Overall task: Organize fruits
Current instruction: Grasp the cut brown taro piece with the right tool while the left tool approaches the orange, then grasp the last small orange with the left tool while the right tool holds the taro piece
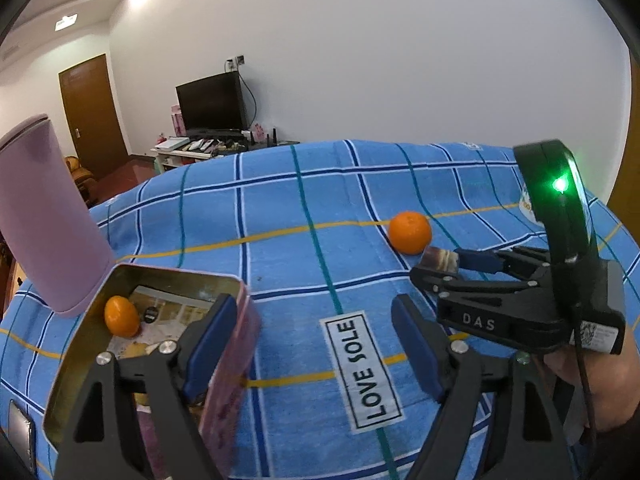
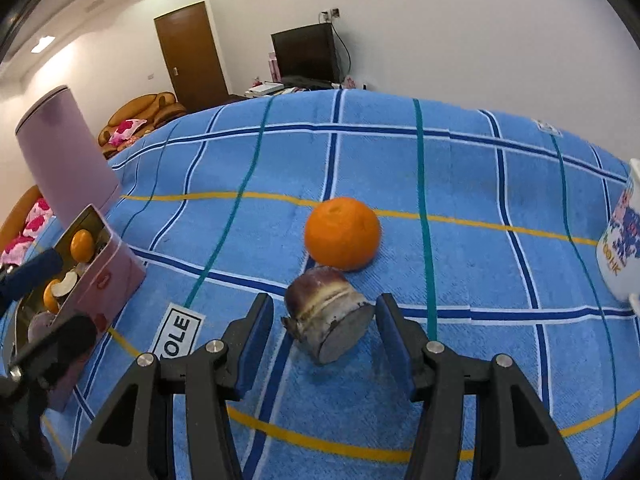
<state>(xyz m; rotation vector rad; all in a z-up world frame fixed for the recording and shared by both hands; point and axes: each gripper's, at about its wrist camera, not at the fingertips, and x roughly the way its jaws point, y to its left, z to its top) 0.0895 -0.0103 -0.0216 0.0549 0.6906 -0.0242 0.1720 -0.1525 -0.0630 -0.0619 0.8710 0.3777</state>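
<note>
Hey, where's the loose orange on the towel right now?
The orange sits on the blue checked towel, mid-frame in the right wrist view, just beyond the brown stump-like piece lying between the right gripper's open jaws.

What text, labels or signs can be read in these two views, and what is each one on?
"LOVE SOLE": white label sewn on the blue checked cloth; the right wrist view shows only "OLE".
"DAS": body of the right gripper.
Printed sticker on that gripper: too small to read.
Colourful print on the white mug: blurred, unreadable.
Ceiling sign: too small to read.
</note>
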